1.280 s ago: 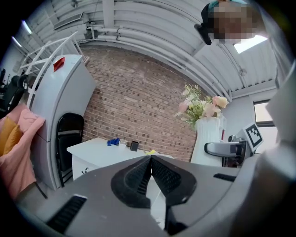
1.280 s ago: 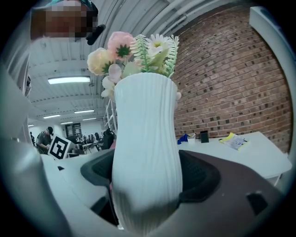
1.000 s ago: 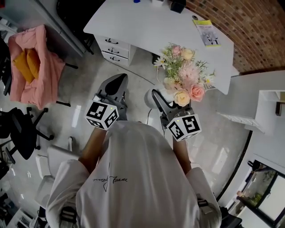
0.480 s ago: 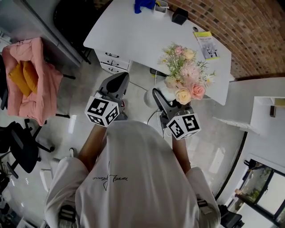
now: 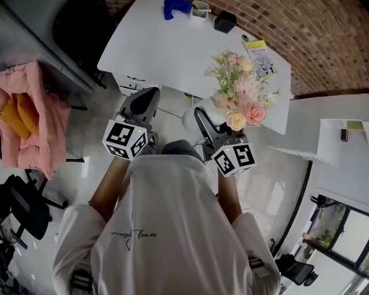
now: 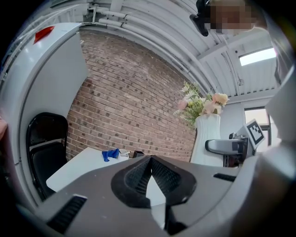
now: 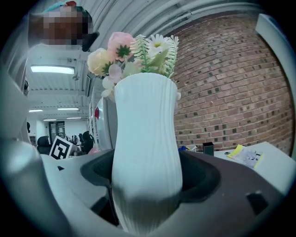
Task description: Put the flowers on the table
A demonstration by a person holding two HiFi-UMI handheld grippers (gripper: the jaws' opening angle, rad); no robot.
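Head view: the white table [image 5: 167,46] lies far ahead, the set-down surface. The vase [image 7: 145,152] of flowers [image 5: 242,86] rides upright near its near edge, clamped at the waist by the right gripper [image 5: 203,120] for carrying. The left gripper [image 5: 149,97], jaws together and empty, is idle at left.

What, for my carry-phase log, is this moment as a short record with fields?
carried: white ribbed vase of pink and cream flowers, upright
right gripper: shut on the vase's lower body
left gripper: jaws together, nothing between them
target: white curved table, ahead; vase not yet on it
on table: blue object, black box, yellow booklet
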